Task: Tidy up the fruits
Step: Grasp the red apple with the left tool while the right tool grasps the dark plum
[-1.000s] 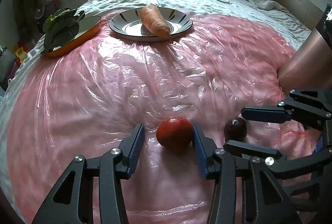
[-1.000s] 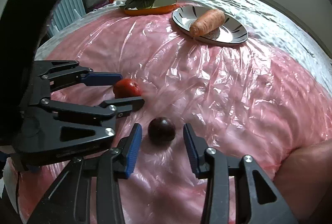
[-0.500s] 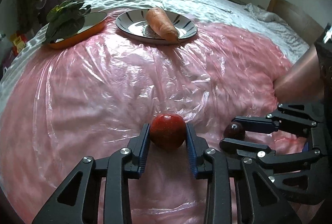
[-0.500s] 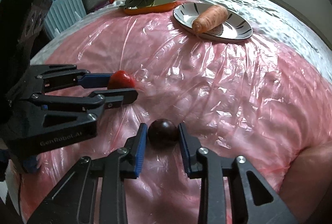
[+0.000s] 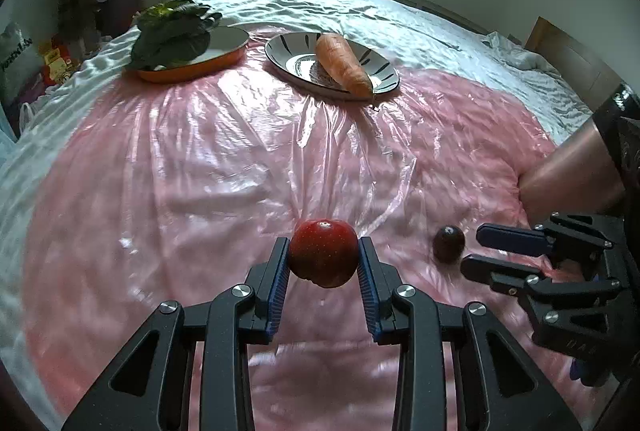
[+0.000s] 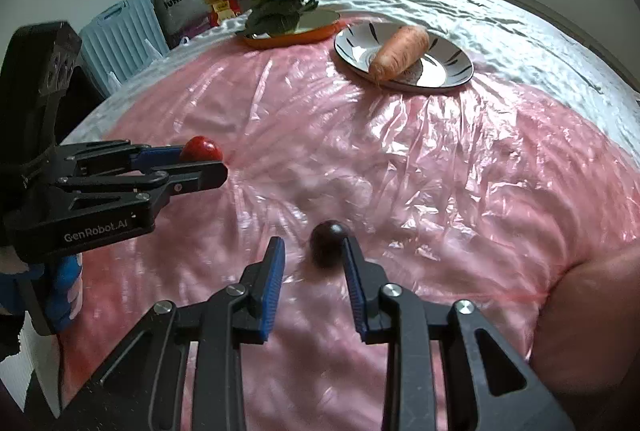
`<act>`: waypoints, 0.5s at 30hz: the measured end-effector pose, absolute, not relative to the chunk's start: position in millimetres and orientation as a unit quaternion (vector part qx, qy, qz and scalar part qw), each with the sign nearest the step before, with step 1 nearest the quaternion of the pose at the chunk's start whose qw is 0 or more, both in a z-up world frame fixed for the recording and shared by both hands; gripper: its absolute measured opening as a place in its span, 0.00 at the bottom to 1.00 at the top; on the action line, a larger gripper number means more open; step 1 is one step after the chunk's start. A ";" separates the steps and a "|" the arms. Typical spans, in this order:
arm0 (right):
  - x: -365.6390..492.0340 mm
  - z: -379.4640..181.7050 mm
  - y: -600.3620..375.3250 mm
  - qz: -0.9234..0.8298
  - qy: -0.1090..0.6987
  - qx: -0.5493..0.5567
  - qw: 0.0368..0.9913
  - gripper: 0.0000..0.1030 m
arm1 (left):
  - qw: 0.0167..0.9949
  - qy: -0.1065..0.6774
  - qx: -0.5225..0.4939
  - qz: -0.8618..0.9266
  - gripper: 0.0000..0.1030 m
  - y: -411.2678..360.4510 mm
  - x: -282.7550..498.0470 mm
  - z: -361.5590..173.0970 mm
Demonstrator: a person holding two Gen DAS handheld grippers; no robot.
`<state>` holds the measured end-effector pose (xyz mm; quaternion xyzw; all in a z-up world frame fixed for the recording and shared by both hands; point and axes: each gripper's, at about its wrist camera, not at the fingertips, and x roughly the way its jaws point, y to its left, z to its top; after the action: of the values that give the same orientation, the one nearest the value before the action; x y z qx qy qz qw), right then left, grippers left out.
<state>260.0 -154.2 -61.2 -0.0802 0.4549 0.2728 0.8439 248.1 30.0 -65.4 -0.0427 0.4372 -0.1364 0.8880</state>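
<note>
My left gripper point(image 5: 323, 247) is shut on a red apple point(image 5: 323, 257) and holds it just above the pink plastic sheet point(image 5: 200, 171). In the right wrist view the left gripper point(image 6: 200, 163) reaches in from the left with the apple point(image 6: 200, 148) at its tips. A small dark plum point(image 6: 325, 249) lies on the sheet at the tips of my right gripper point(image 6: 313, 243). It touches only the right finger, and a gap shows beside the left pad. Seen from the left wrist, the plum point(image 5: 449, 244) sits just beyond the right gripper point(image 5: 471, 249).
A striped plate point(image 5: 288, 51) with a carrot point(image 5: 342, 63) stands at the far side of the sheet. Left of it is an orange dish point(image 5: 180, 75) holding leafy greens point(image 5: 172, 31). A person's forearm point(image 5: 572, 171) rests at the right. A blue suitcase point(image 6: 120, 31) stands beside the bed.
Both grippers closed on their fruit. The left then rose with the apple. The right drew back, and the plum slid forward out of its pads to the fingertips.
</note>
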 end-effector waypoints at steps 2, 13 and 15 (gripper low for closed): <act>250.2 -53.5 -154.4 0.275 0.451 -0.079 0.846 0.33 | 0.890 0.434 -0.042 -0.134 0.28 33.2 238.4 -59.1; 192.1 -25.5 -165.3 0.270 0.439 -0.080 0.853 0.33 | 0.898 0.419 -0.039 -0.130 0.28 42.9 176.3 -30.3; 193.2 -23.9 -166.3 0.258 0.437 -0.081 0.858 0.33 | 0.900 0.415 -0.042 -0.130 0.28 44.9 172.1 -26.2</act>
<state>193.2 -166.3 -23.9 -0.0813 0.4371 0.2583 0.8577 172.1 44.9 -26.2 -0.0421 0.4148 -0.1295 0.8997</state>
